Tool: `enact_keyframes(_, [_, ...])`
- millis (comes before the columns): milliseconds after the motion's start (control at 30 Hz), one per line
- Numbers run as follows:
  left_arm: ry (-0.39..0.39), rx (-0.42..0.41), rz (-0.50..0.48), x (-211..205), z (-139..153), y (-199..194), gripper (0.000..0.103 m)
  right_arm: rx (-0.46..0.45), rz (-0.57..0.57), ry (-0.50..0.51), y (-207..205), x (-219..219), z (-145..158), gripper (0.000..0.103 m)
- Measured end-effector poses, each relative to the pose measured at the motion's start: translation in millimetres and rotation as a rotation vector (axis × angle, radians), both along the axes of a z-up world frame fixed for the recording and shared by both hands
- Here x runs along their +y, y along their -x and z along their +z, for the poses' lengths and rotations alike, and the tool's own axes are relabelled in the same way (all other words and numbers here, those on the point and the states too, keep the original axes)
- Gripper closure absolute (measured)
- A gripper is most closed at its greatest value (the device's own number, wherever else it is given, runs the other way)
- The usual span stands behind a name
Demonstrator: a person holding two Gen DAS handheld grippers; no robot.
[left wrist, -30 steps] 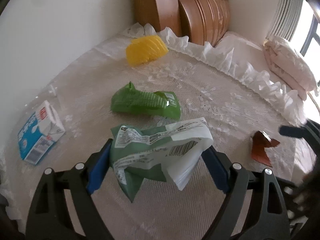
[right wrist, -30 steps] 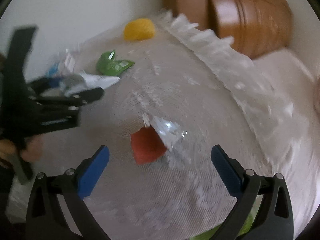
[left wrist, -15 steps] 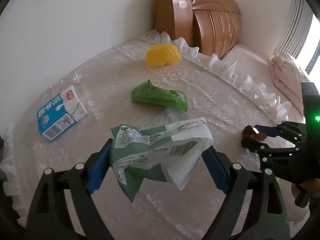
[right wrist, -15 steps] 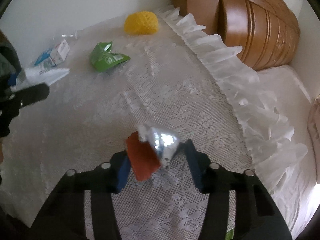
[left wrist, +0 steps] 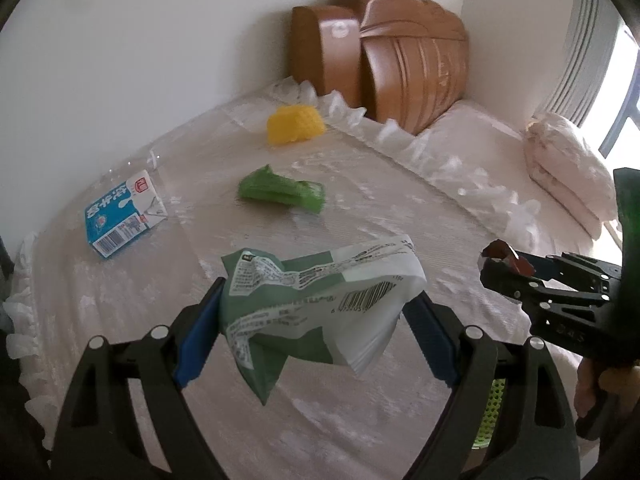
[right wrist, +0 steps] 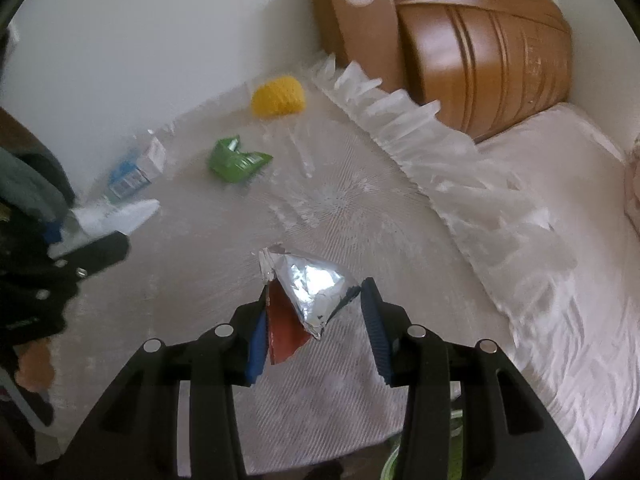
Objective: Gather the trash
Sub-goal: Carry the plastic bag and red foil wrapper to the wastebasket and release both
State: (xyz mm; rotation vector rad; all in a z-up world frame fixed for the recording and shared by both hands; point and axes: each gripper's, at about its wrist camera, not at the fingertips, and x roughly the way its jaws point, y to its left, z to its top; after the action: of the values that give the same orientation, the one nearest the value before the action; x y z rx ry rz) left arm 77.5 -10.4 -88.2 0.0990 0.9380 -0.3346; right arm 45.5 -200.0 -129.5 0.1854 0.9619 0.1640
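My left gripper [left wrist: 316, 320] is shut on a green and white snack bag [left wrist: 312, 300] and holds it above the bed. My right gripper [right wrist: 314, 322] is shut on a red and silver foil wrapper [right wrist: 308, 296], also lifted off the bed; it shows at the right of the left wrist view [left wrist: 506, 260]. On the lace bedspread [left wrist: 360, 208] lie a green wrapper [left wrist: 280, 192], a blue and white milk carton [left wrist: 120, 216] and a yellow crumpled wrapper [left wrist: 294, 124]. The same three show in the right wrist view: green wrapper [right wrist: 236, 160], carton [right wrist: 138, 168], yellow wrapper [right wrist: 278, 96].
A wooden headboard [left wrist: 400, 60] stands at the far end against the wall. A folded pink quilt [left wrist: 568, 160] lies at the right. A green mesh basket [left wrist: 492, 412] peeks out below the bed edge. A clear plastic bottle [left wrist: 132, 164] lies by the carton.
My right gripper closed on the red and silver wrapper and lifted it off the bed. Both grippers pulled back from the bed, the left still holding the snack bag.
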Motion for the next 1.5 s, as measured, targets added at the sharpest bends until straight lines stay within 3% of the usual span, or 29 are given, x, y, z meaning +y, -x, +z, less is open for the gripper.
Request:
enact_keyframes(300, [-0.012,-0.011,-0.048,-30.1,9.8,37.9,0.02,-0.027,-0.026,-0.027,44.2,-18.7,13.3,0.06])
enact_keyframes(467, [-0.012,-0.02,-0.11,-59.4,14.4,57.8,0.02,-0.033,-0.101,-0.028,88.0,-50.4,16.5,0.06])
enact_keyframes(767, [0.021,-0.01,-0.355,-156.7,15.7,107.8,0.02,0.011,-0.315,0.005,180.3,-127.1,6.3,0.059])
enact_keyframes(1033, [0.018,0.048,-0.589,-243.3,0.7,155.3,0.02,0.026,-0.535,-0.004,256.0,-192.5,-3.5,0.059])
enact_keyframes(1200, [-0.011,0.077,-0.692,-281.6,-11.9,175.6,0.02,0.026,-0.586,-0.011,278.2,-222.0,-10.3,0.059])
enact_keyframes(1500, [-0.064,0.094,-0.761,-314.4,-26.8,193.9,0.02,0.024,-0.601,-0.022,290.1,-245.5,-14.9,0.059])
